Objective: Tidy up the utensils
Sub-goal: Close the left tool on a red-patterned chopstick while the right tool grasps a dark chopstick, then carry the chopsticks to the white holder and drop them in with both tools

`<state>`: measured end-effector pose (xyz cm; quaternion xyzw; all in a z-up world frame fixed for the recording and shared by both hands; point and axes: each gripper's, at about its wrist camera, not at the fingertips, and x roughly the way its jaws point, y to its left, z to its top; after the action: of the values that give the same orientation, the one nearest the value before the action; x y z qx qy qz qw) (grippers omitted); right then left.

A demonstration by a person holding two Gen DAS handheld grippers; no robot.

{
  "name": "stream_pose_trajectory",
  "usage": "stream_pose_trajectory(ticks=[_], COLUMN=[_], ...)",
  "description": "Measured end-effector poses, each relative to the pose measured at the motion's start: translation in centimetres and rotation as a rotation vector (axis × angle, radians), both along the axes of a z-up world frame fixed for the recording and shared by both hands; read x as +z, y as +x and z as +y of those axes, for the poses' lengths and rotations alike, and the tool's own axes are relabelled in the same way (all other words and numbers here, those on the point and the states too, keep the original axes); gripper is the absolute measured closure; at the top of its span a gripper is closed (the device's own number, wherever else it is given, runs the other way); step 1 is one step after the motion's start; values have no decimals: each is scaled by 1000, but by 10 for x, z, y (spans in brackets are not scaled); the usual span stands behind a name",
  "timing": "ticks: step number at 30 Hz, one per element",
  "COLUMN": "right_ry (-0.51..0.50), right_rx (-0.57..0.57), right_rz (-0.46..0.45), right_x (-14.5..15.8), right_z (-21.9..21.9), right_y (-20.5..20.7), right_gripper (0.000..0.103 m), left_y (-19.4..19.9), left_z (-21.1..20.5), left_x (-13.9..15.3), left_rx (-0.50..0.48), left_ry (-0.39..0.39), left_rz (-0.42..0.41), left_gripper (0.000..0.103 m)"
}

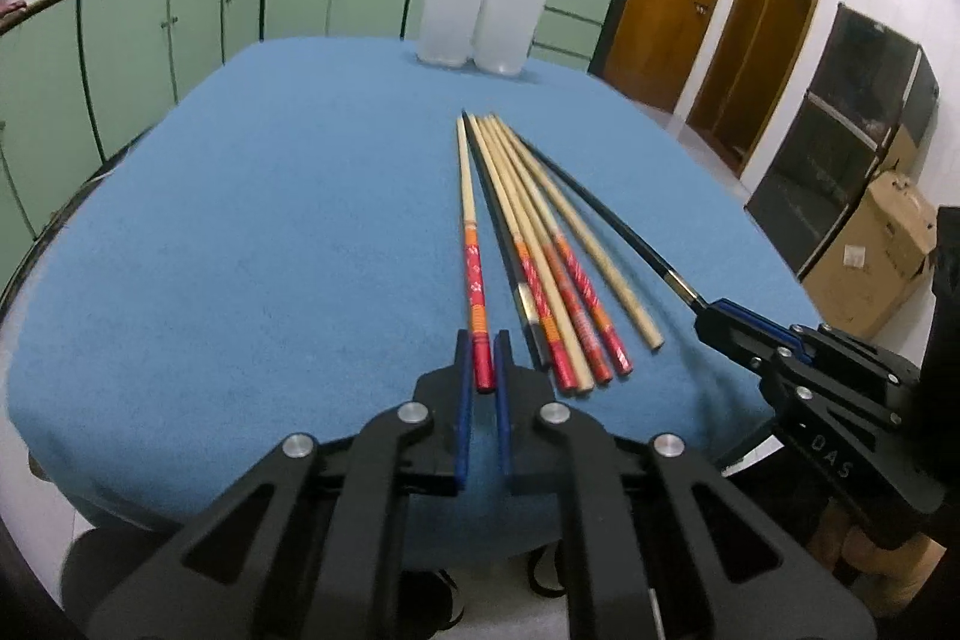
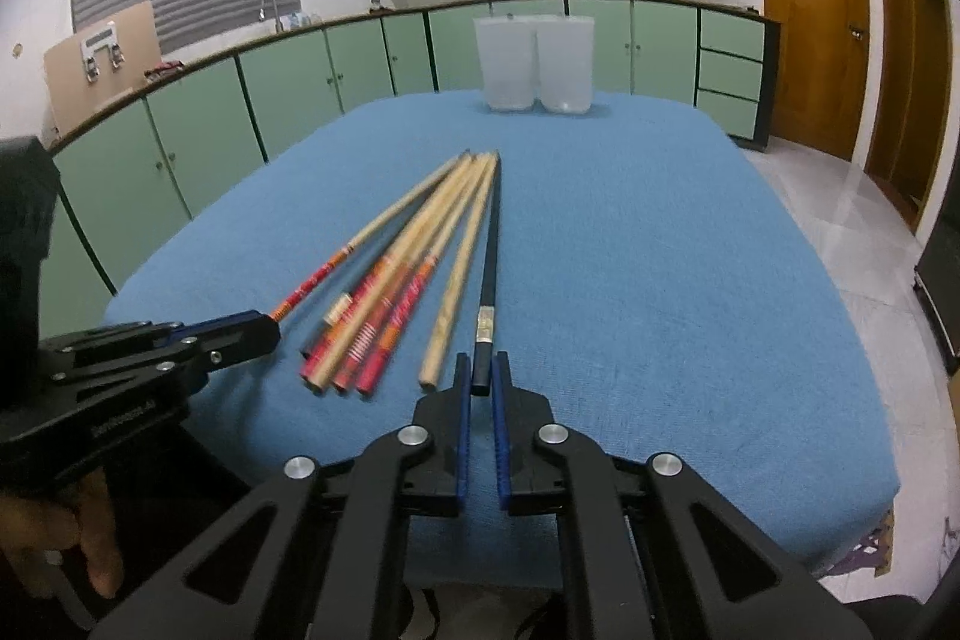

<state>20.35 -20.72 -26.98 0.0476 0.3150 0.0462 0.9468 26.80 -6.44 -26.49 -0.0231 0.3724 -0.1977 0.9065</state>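
Note:
Several chopsticks lie fanned on the blue tablecloth [image 1: 240,220], their far tips close together. In the left wrist view my left gripper [image 1: 483,349] is shut on the red end of a red-handled chopstick [image 1: 471,256], the leftmost of the fan. In the right wrist view my right gripper [image 2: 482,370] is shut on the near end of a black chopstick [image 2: 489,268], the rightmost one. The other red-handled, plain wooden and black chopsticks [image 1: 540,244] rest between the two held ones. Each view shows the other gripper from the side: my right gripper [image 1: 705,316] and my left gripper [image 2: 273,325].
Two translucent white containers [image 1: 474,19] stand side by side at the table's far edge, also seen as containers [image 2: 534,61] from the right. Green cabinets line the room behind. A cardboard box [image 1: 876,256] sits on the floor right of the table. A hand [image 2: 72,532] holds the left tool.

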Motion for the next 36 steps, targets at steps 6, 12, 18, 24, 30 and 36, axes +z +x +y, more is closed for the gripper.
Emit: stream_pose_trajectory(ticks=[6,12,18,24,30,36], right_ry=[18,18,-2,-15,-33,-32], right_rx=[-3,3,37,74,120,161], right_rz=[-65,-121,-146,-134,-90,-35], right_x=[40,82,122,154,175,196], right_z=[-5,-13,-19,-23,-25,-26], right_y=[-10,-3,29,74,120,164], right_gripper=[96,96,95,95,96,96], left_y=[-5,-4,19,54,94,133], left_z=[10,13,11,5,0,-8], left_x=[39,82,123,151,167,178], left_rx=[29,26,-5,-37,-72,-106], left_ry=[-24,-37,-15,-1,-13,-14], left_rz=[-49,-125,-190,-210,-185,-153], left_gripper=[97,98,97,98,98,98])
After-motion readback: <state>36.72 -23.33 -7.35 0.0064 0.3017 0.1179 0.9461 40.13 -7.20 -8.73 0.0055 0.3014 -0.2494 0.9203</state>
